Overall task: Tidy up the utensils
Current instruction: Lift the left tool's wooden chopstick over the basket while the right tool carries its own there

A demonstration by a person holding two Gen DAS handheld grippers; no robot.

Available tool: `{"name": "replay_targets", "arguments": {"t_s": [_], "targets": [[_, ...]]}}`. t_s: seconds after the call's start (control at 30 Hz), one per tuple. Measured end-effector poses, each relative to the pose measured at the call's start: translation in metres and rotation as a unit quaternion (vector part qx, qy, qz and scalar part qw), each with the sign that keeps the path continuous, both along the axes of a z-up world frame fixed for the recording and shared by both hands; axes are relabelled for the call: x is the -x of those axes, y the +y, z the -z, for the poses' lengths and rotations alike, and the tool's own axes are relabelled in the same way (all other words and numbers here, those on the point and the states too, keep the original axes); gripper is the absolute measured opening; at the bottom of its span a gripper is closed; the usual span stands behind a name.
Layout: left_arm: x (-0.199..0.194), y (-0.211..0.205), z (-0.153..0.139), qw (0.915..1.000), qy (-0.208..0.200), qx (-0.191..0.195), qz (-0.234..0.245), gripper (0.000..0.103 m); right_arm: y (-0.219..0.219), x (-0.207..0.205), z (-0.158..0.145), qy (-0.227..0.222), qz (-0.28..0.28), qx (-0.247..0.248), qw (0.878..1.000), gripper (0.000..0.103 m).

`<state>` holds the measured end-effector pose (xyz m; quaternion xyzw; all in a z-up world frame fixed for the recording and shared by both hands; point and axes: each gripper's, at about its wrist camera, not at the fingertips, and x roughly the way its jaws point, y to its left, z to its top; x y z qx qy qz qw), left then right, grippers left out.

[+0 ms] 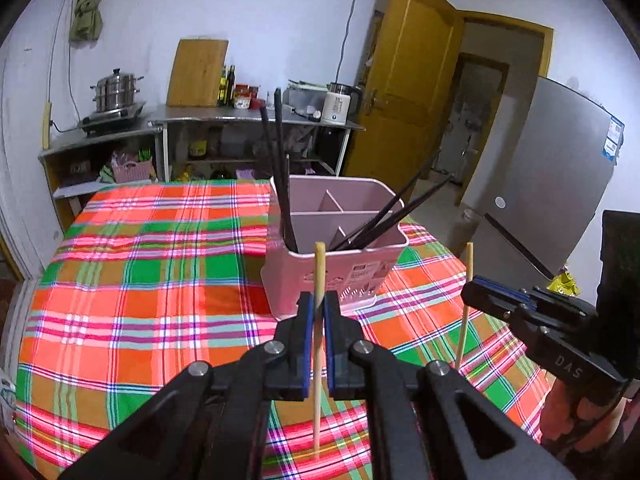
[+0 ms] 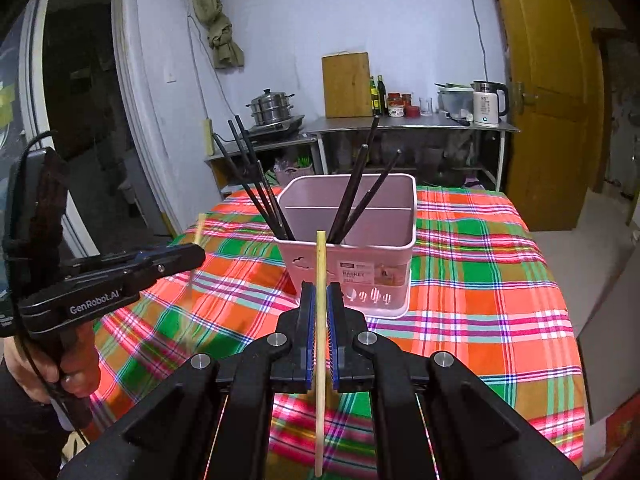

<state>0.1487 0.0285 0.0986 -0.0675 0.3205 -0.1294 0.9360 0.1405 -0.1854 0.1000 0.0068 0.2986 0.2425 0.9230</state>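
Observation:
A pink utensil basket (image 1: 340, 264) (image 2: 360, 256) with dividers stands on the plaid-clothed table (image 1: 140, 280) (image 2: 500, 280). Several black chopsticks (image 1: 280, 168) (image 2: 352, 192) lean in its compartments. My left gripper (image 1: 318, 304) is shut on a pale wooden chopstick (image 1: 319, 272), held upright just in front of the basket. My right gripper (image 2: 320, 296) is shut on a second wooden chopstick (image 2: 321, 264), also upright before the basket. In the left wrist view the right gripper (image 1: 472, 292) and its chopstick (image 1: 469, 264) show at the right; in the right wrist view the left gripper (image 2: 196, 254) shows at the left.
Behind the table are metal shelves with a steamer pot (image 1: 116, 90) (image 2: 272, 108), a wooden cutting board (image 1: 196, 72) (image 2: 346, 84), bottles and a white kettle (image 1: 338, 104) (image 2: 488, 102). A yellow door (image 1: 404, 80) and a grey fridge (image 1: 552, 168) stand at the right. A hand (image 2: 60, 368) holds the left gripper.

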Motion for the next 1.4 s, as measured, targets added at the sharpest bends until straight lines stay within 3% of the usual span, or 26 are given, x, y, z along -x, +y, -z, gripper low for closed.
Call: {"name": "replay_targets", "arguments": {"t_s": [0.27, 0.6, 1.1, 1.4], "targets": [[0.005, -0.005, -0.007, 0.9998, -0.01, -0.004, 0.014, 0.006, -0.001, -0.001, -0.002, -0.003, 0.002, -0.005, 1.0, 0.005], [-0.001, -0.01, -0.039, 0.9992, -0.034, -0.012, 0.019, 0.006, -0.002, -0.012, -0.021, -0.029, 0.012, -0.034, 0.999, 0.005], [-0.047, -0.006, -0.106, 0.9962, -0.086, -0.011, 0.003, 0.006, 0.012, -0.066, -0.077, -0.098, 0.04, -0.098, 0.989, 0.005], [-0.076, 0.0, -0.112, 0.9949, -0.101, -0.006, -0.003, 0.006, 0.02, -0.09, -0.092, -0.147, 0.062, -0.123, 0.979, 0.005]]}}
